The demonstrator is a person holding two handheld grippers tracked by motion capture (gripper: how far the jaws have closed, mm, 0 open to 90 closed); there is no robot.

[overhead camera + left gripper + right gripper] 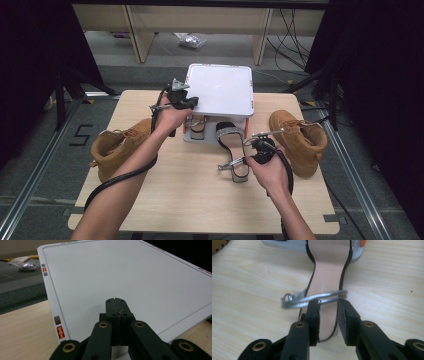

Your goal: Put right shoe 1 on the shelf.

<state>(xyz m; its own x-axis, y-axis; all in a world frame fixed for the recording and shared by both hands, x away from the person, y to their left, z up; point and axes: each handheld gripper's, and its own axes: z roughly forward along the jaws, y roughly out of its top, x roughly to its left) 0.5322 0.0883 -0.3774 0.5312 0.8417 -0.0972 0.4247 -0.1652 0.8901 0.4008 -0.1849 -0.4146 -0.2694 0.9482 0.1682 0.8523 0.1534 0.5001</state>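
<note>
Sandal, black with a silver ankle strap, lies near the middle of the table, its toe tucked into the lower tier of the white rack at the far edge and its heel toward you. Largest on the table is that rack, whose flat white top takes up most of your left gripper view; a second sandal sits in the tier beneath it. Two tan boots flank the rack: one boot toward the left edge, the other boot toward the right edge, both well apart from the black sandal. Your left gripper rests over the rack's near left corner, its jaws pressed together with nothing between them. Your right gripper sits at the sandal's heel end, jaws apart on either side of the heel, the silver strap looping just beyond their tips; whether the pads press on the shoe you cannot tell from these views.
</note>
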